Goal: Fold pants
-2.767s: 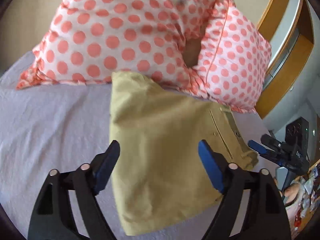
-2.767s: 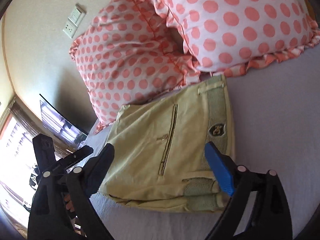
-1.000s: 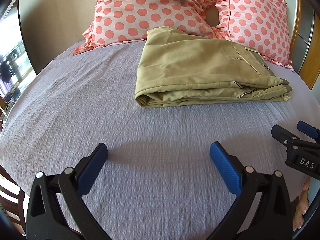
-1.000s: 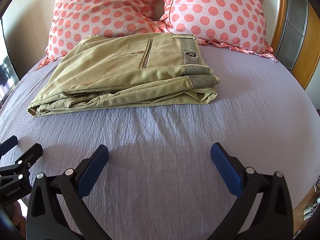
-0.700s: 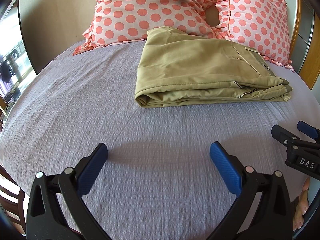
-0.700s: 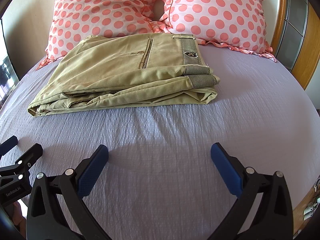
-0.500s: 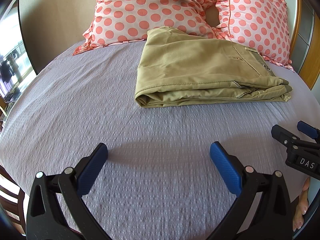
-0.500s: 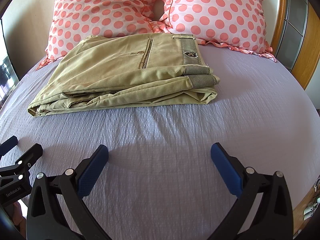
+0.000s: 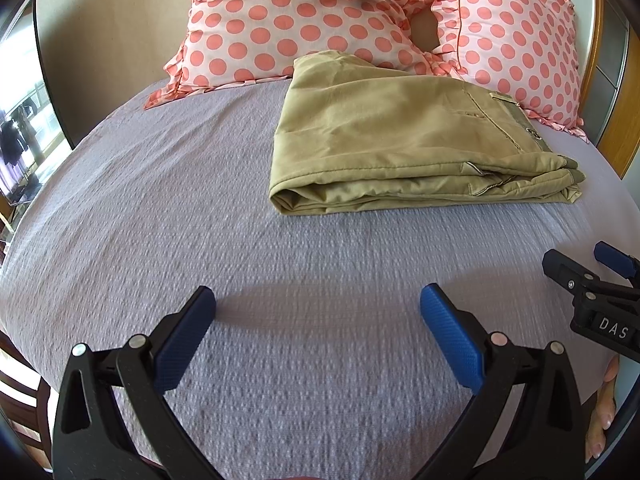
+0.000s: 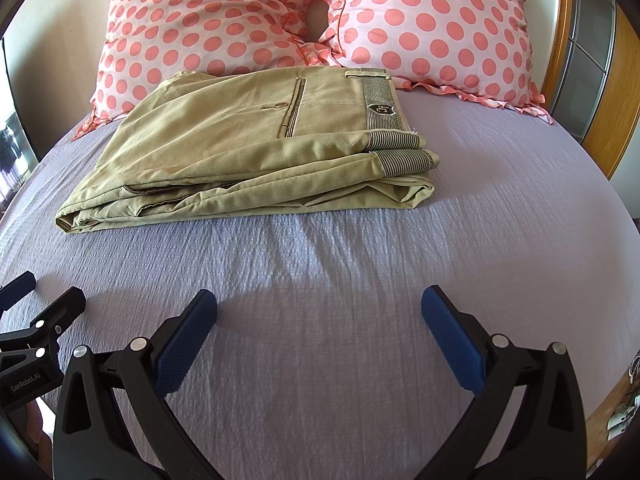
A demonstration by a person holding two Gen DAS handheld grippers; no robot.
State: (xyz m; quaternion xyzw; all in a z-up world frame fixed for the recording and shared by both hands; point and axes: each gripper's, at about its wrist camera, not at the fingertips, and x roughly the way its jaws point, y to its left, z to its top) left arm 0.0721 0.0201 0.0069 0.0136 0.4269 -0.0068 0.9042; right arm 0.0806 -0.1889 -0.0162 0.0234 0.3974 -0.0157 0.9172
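Blue-padded left hand-held gripper [image 9: 318, 312] and right hand-held gripper [image 10: 319, 314], both spread wide and holding nothing, hover low over the lilac bedsheet [image 10: 360, 272], side by side. Ahead of both, well apart from the pads, the khaki pants [image 10: 256, 148] lie folded into a flat stack on the bed. Beyond, touching their far edge, two polka-dot pillows [image 10: 208, 28] lean against the wall.

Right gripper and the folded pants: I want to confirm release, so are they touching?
Apart. The right wrist view shows bare bedsheet between the open right gripper and the folded pants.
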